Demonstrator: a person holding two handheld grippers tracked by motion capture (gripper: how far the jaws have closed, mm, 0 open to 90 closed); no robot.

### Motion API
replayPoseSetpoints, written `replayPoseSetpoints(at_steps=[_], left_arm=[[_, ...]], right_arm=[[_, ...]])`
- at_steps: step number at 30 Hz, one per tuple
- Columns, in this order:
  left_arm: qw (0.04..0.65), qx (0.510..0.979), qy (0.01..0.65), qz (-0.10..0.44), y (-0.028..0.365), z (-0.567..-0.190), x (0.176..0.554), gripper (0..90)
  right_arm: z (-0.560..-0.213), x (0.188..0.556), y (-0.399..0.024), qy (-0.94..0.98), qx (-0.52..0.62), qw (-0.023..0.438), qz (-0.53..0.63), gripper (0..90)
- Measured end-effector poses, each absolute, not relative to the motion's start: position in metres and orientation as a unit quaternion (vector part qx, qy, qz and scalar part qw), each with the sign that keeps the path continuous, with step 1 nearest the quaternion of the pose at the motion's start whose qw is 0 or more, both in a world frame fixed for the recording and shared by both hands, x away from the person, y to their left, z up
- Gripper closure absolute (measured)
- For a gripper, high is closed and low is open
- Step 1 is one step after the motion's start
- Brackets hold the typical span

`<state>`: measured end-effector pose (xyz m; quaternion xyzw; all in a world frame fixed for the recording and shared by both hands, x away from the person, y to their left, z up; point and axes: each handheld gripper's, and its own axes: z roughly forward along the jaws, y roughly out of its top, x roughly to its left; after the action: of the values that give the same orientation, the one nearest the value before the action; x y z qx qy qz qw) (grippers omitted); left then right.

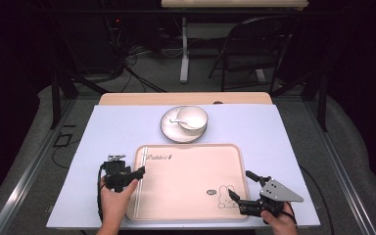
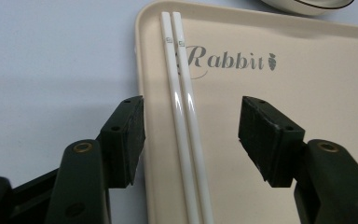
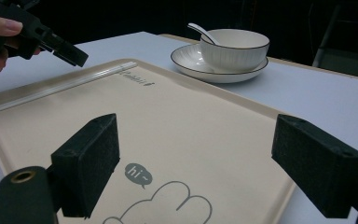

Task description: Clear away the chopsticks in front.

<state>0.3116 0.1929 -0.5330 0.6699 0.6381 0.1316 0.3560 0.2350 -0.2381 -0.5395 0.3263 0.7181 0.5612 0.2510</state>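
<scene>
Two white chopsticks (image 2: 184, 116) lie between left claw (image 2: 191, 140) jaws, untouched | both claws released | right claw (image 3: 209, 163) over tray (image 3: 205, 121)

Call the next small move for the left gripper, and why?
Probably lower the left gripper and close on the chopsticks. Its jaws stand open on either side of the pair, which lies side by side along the left edge of the tray, not yet touched. The right gripper hangs open over the tray's near right corner, out of the way.
</scene>
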Motion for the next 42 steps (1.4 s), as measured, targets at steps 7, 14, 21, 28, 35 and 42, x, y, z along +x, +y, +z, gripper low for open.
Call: replayPoseSetpoints(at_steps=[7, 14, 21, 28, 35, 42], left_arm=[[0.353, 0.676, 0.626, 0.164, 0.194, -0.534, 0.312, 31.6], [0.350, 0.678, 0.626, 0.163, 0.195, -0.536, 0.313, 28.2], [0.349, 0.674, 0.631, 0.158, 0.196, -0.536, 0.315, 26.9], [0.358, 0.685, 0.618, 0.144, 0.191, -0.524, 0.322, 26.8], [0.364, 0.692, 0.608, 0.138, 0.184, -0.510, 0.335, 23.9], [0.376, 0.690, 0.608, 0.117, 0.179, -0.499, 0.350, 23.3]], right_arm=[[-0.539, 0.235, -0.238, 0.719, 0.324, 0.252, 0.561, 14.3], [-0.539, 0.234, -0.238, 0.720, 0.323, 0.251, 0.562, 14.3], [-0.539, 0.235, -0.238, 0.719, 0.321, 0.251, 0.562, 14.3], [-0.540, 0.235, -0.238, 0.720, 0.323, 0.249, 0.561, 14.3], [-0.540, 0.235, -0.238, 0.719, 0.326, 0.248, 0.561, 14.3], [-0.539, 0.234, -0.241, 0.717, 0.330, 0.245, 0.563, 14.3]])
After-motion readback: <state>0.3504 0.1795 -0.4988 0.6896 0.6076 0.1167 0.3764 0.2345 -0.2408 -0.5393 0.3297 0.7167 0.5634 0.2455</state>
